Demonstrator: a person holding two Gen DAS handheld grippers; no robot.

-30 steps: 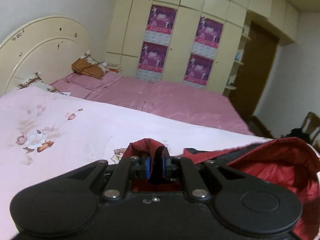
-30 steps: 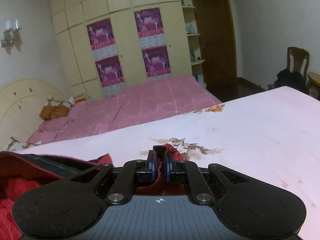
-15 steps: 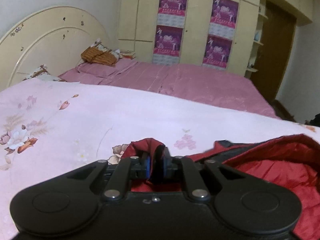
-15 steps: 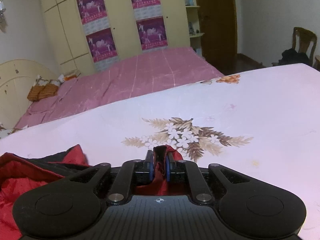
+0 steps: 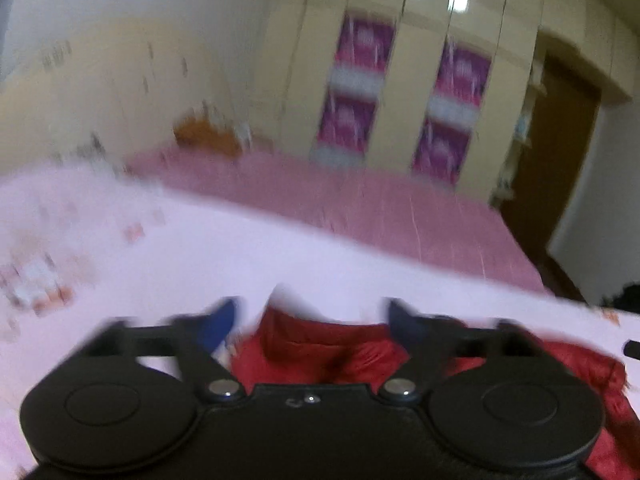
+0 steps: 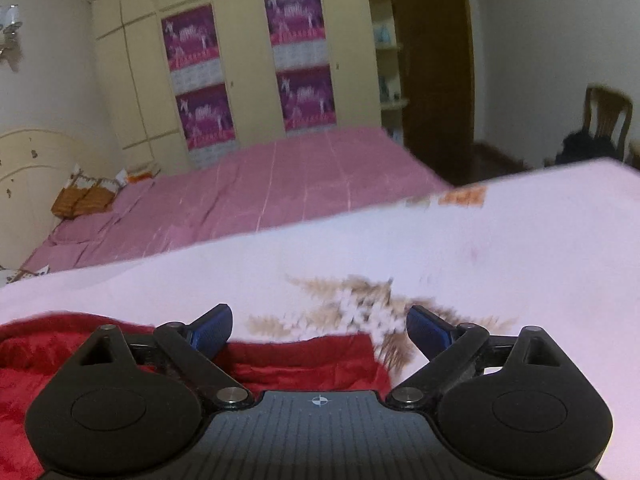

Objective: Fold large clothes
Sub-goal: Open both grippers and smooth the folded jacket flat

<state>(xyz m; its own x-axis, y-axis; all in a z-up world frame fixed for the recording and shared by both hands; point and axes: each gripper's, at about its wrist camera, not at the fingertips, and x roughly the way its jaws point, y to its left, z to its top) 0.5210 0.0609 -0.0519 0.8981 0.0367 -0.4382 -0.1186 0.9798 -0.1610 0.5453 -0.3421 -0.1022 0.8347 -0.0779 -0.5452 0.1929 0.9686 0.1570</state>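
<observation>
Currently, the left gripper [image 5: 310, 322] has its jaws opening, spread wide with the blue pads [image 5: 218, 326] clear of the red garment [image 5: 320, 354]; the fabric lies between and below them, released. The left wrist view is motion-blurred. The right gripper [image 6: 320, 330] likewise has its jaws opening, pads [image 6: 210, 332] parted, with the garment's edge [image 6: 304, 360] lying flat beneath them and not pinched. The garment rests on the pale pink floral sheet [image 6: 500, 264] at the near edge of the scene, extending to the left in the right wrist view. Farther off lies a pink bed [image 6: 280, 184], backed by a cream wardrobe [image 6: 240, 40] bearing purple posters [image 6: 298, 12].
</observation>
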